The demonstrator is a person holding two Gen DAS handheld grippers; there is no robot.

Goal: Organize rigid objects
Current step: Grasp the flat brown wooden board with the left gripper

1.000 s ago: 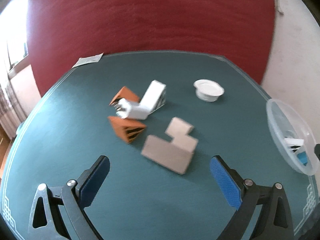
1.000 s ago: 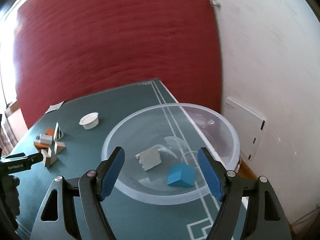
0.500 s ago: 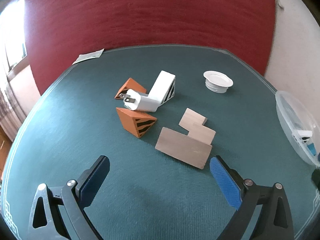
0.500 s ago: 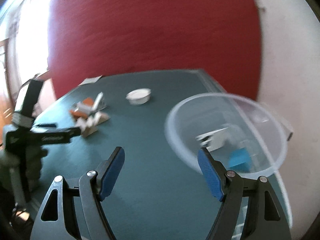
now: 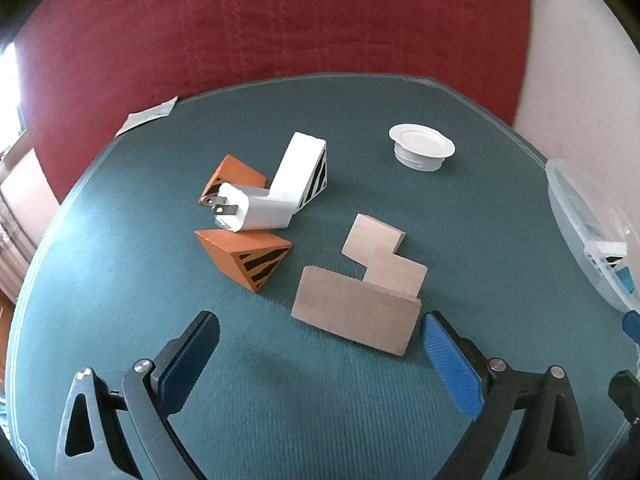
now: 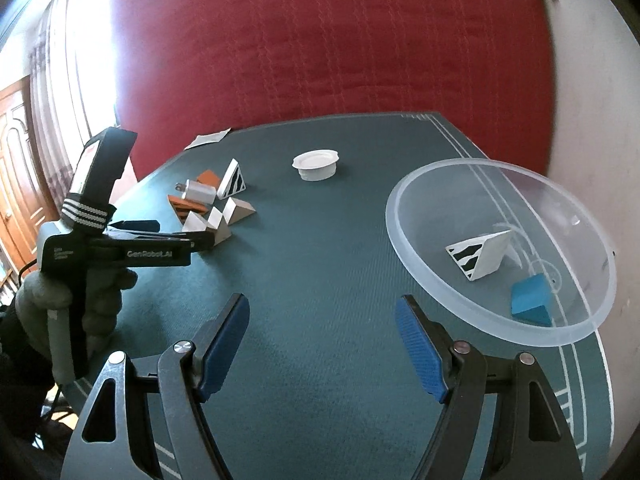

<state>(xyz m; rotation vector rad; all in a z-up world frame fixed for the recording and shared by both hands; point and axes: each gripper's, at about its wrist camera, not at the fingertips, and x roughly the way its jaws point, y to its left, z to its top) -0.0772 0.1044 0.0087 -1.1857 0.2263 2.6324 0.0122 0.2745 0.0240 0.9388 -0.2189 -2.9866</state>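
My left gripper point(image 5: 319, 320) is open and low over the green table point(image 5: 320, 400). The nearest of three plain beige wedge blocks point(image 5: 354, 320) lies just ahead of it, partly between its fingertips, untouched. Beyond lie two orange striped wedges point(image 5: 248, 258), a white charger plug point(image 5: 256, 210) and a white striped wedge point(image 5: 304, 172). My right gripper point(image 6: 322, 304) is open and empty above bare felt. To its right stands a clear bowl point(image 6: 400, 240) holding a white striped wedge point(image 6: 480, 254) and a blue block point(image 6: 532, 300). The left gripper point(image 6: 176, 236) shows there too, at the beige blocks.
A white round lid point(image 5: 422, 150) sits upside down at the back of the table. A paper slip point(image 5: 148, 116) lies at the far left edge. A gloved hand point(image 6: 72, 292) holds the left gripper's handle. A red wall stands behind the table.
The right gripper swung left, from over the bowl to bare felt, so the bowl now lies to its right. In the left view the blocks have come closer to the open fingers.
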